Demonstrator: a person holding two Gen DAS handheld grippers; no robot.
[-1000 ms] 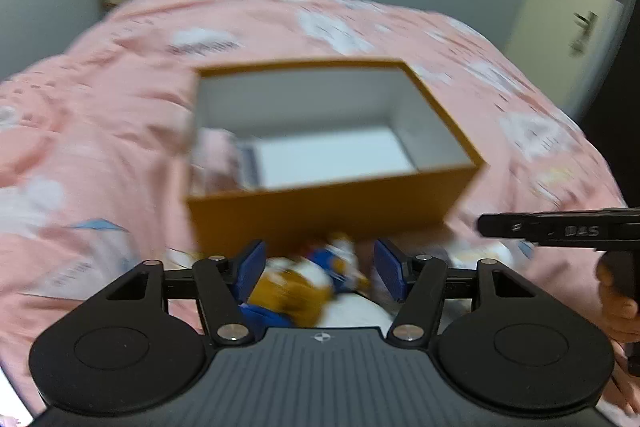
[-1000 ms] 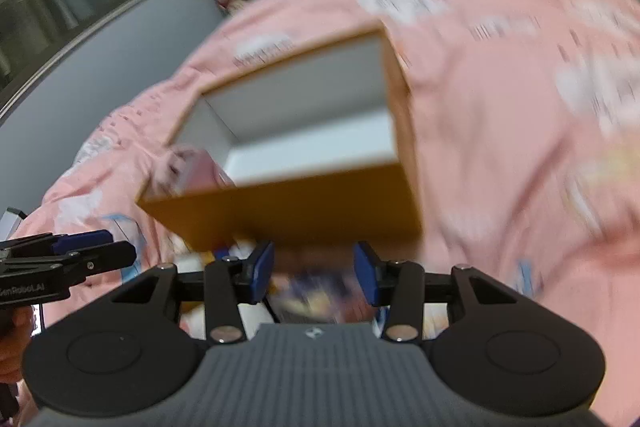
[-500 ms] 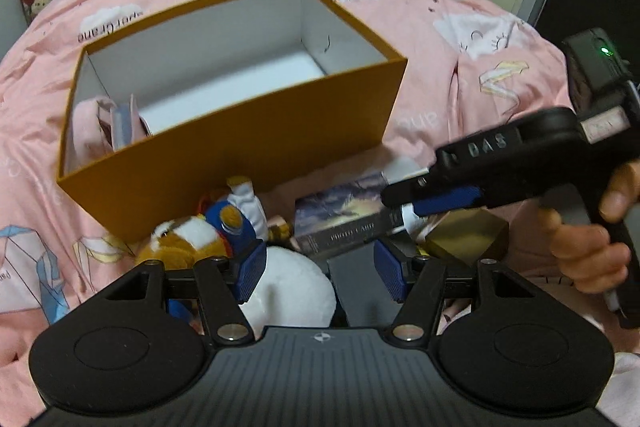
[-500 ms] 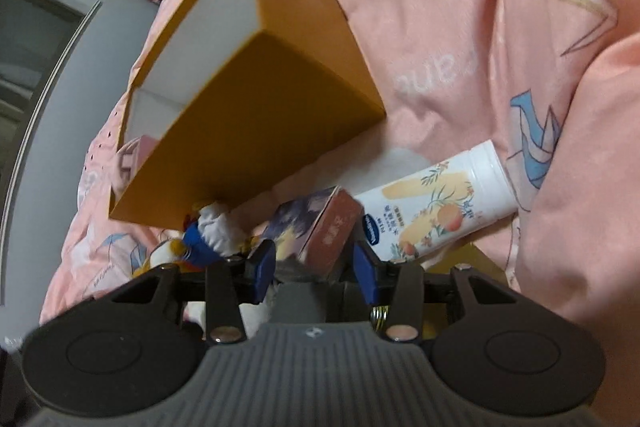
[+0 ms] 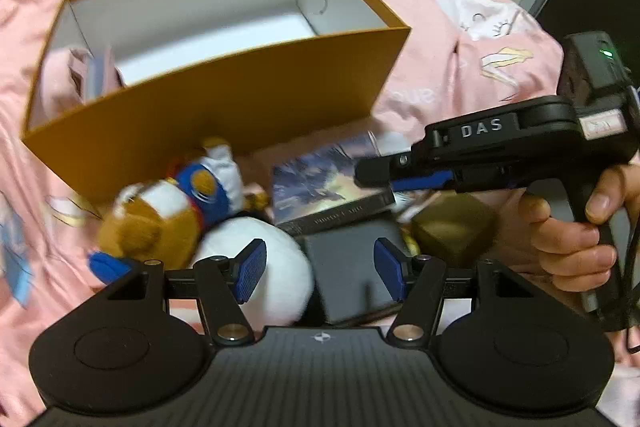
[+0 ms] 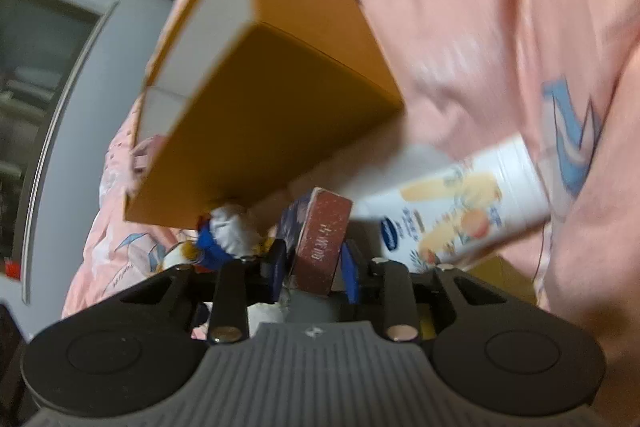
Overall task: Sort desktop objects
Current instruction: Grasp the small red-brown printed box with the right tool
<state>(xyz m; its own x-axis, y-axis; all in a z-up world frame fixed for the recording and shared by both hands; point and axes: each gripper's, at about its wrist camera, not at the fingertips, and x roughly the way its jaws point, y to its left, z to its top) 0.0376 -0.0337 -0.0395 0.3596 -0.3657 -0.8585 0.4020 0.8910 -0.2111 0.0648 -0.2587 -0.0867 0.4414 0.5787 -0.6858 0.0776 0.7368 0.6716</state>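
An open orange box point(image 5: 224, 107) with a white inside stands on the pink bedspread, and a pink item point(image 5: 64, 83) lies in its left end. In front of it lie a brown, white and blue plush toy point(image 5: 160, 215), a white plush point(image 5: 276, 267), a dark picture-covered box point(image 5: 320, 187) and a dark grey case point(image 5: 348, 267). My left gripper point(image 5: 316, 271) hangs open over the white plush and the grey case. My right gripper point(image 6: 314, 267) is closing on the picture box point(image 6: 320, 239); its pads touch both sides. Its fingers point(image 5: 376, 175) reach in from the right.
A white lotion bottle point(image 6: 452, 203) with fruit print lies right of the picture box. A gold-brown block point(image 5: 452, 227) sits beside the grey case. A person's hand point(image 5: 572, 243) holds the right gripper's handle. The orange box point(image 6: 272, 115) looms close behind.
Both grippers dropped toward the pile in front of the orange box. The right gripper rolled, and its jaws narrowed onto the picture box. The left jaws stayed wide.
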